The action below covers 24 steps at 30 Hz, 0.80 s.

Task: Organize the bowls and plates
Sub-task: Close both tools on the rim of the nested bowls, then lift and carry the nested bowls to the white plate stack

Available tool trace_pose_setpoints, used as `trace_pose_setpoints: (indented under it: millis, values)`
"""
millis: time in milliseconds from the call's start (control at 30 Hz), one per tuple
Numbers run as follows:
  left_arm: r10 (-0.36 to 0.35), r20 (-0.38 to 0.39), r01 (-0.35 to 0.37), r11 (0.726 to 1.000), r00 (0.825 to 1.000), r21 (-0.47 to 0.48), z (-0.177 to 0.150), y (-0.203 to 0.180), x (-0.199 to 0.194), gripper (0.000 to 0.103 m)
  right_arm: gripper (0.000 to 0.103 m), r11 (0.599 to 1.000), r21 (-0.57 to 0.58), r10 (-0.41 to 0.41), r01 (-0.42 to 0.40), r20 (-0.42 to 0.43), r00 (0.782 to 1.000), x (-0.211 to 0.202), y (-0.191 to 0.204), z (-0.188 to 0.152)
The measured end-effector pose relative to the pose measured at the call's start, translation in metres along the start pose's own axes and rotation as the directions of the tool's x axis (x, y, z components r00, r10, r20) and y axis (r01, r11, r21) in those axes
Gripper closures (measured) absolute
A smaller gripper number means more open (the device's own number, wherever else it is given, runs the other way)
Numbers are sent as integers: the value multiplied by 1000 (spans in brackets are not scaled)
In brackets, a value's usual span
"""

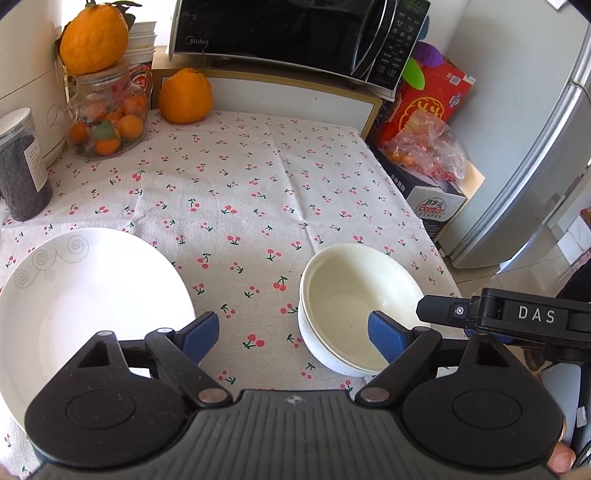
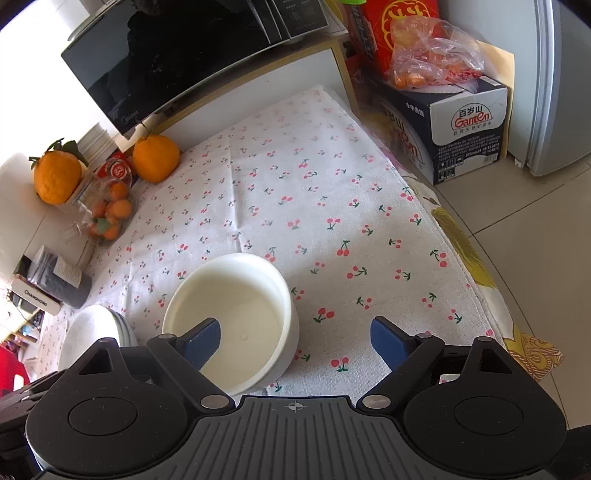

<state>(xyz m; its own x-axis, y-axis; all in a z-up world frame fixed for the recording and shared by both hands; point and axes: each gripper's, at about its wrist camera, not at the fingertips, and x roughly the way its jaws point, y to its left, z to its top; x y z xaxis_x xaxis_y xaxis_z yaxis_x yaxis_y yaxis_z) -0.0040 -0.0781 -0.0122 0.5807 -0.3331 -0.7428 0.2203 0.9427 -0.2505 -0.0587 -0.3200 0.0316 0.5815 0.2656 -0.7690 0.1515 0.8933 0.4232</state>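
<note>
at far left of the table [image 1: 258, 192], under a cherry-print cloth: a dark jar [image 1: 22, 166], a glass jar of small oranges [image 1: 107, 122] with a big orange [image 1: 94, 38] on top, all well apart from the work. near left, a white plate [image 1: 92, 306] with a grey swirl pattern; in the right wrist view looks like more than one plate stacked, though hard to tell. left tool [image 1: 293, 341] spread wide, holding nothing, hovering over bare cloth between plate and bowls, left pad at the plate's right rim. to the right, nested white bowls [image 1: 360, 306], two rims visible, near the table's right edge; left tool's right pad overlaps the bowl's inside in the view, contact not clear. right tool [image 2: 295, 341] also wide and empty, its left finger [image 2: 201, 341] over the bowls' [image 2: 229, 314] hollow, right finger outside past the rim, so straddling the right wall. right tool judged nearer for a rim pinch. far behind, a microwave [image 1: 295, 33] and another orange [image 1: 186, 96]; off the right edge, boxes [image 2: 469, 129] and a bag [image 2: 432, 48]. nothing in the way between plate and bowls.
</note>
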Motion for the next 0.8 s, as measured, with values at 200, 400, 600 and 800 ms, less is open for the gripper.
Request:
trace_pose_setpoints:
  millis: [200, 400, 600, 800]
  values:
    - [-26, -24, 25, 998, 999, -51, 4, 9, 11, 48, 45, 1000, 7, 5, -4, -16, 1000, 7, 0, 0]
    - [-43, -41, 41, 998, 998, -54, 2, 7, 22, 56, 58, 1000, 9, -7, 8, -54, 999, 20, 5, -2]
    - [-53, -66, 52, 998, 996, -30, -1, 3, 37, 74, 74, 999, -1, -34, 34, -89, 995, 34, 9, -4]
    - [-57, -54, 58, 998, 997, 5, -3, -2, 33, 87, 84, 999, -34, -42, 39, -81, 996, 34, 17, -7]
